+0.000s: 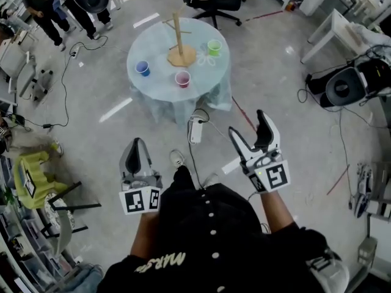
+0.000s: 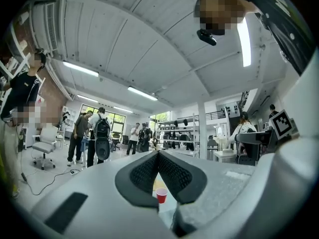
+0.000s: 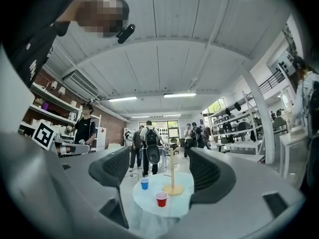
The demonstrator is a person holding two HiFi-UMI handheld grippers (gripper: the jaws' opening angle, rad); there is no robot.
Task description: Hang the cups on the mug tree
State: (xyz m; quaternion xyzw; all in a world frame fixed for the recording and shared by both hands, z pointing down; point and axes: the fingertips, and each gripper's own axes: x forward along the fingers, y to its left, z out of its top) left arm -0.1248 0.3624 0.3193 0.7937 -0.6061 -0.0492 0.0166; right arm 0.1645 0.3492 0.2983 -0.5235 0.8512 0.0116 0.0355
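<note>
Room: workshop, pale floor (image 1: pixel 275 72) crossed by cables (image 1: pixel 64 84); people (image 1: pixel 43 8) stand at the far edge.
Table (image 1: pixel 156 89): one, round, cloth-covered; well ahead of the wearer, so nothing is within reach.
Tree (image 1: pixel 178 38): one, upright near the table's middle, pegs bare; this central spot keeps every cup near it.
Right gripper (image 1: pixel 249 126): jaws wide apart, empty, aimed at the table; probably readied for a first pick.
Left gripper (image 1: pixel 137 144): jaws pressed together at the tips, holding nothing; carried low, apparently idle.
Cups: three, upright on the table around the tree: blue (image 1: pixel 142 68), red (image 1: pixel 182 79), green (image 1: pixel 214 47); none hung.
</note>
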